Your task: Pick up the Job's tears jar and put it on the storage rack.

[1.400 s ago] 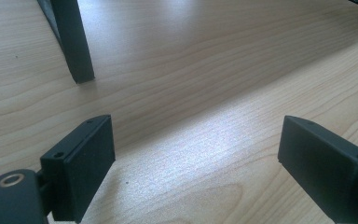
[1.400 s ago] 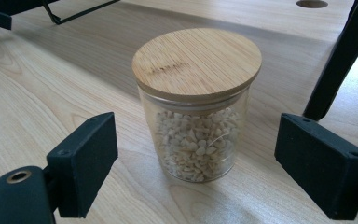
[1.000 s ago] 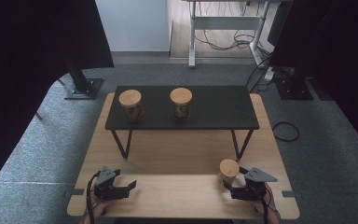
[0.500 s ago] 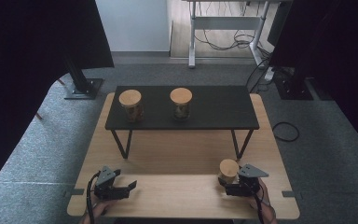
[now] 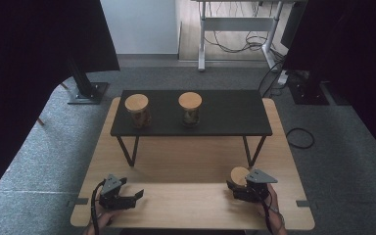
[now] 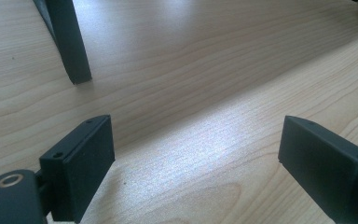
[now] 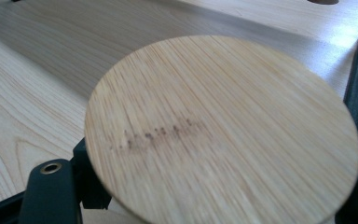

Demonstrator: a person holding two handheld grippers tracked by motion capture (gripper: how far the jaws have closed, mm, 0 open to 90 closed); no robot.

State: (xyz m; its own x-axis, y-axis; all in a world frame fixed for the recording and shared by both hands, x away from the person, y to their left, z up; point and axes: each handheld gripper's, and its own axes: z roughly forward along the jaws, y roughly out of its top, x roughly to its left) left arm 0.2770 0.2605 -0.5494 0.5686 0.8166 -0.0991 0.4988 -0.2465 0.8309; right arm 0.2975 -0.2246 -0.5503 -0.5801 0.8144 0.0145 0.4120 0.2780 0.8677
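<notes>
My right fingers (image 5: 236, 188) just closed, pinching jar (image 5: 238, 175) under bamboo lid at near right of tabletop (image 5: 191, 166). Left fingers (image 6: 193, 158) spread, empty, resting. Keep squeeze even, lift straight up, jar upright; clear black shelf (image 5: 230, 110) edge before setting beside two jars.

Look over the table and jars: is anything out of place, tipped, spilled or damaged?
Nothing is spilled, tipped or broken. Two jars stand upright on the black shelf; the third jar stands apart on the table, with the right gripper closed around it.
</notes>
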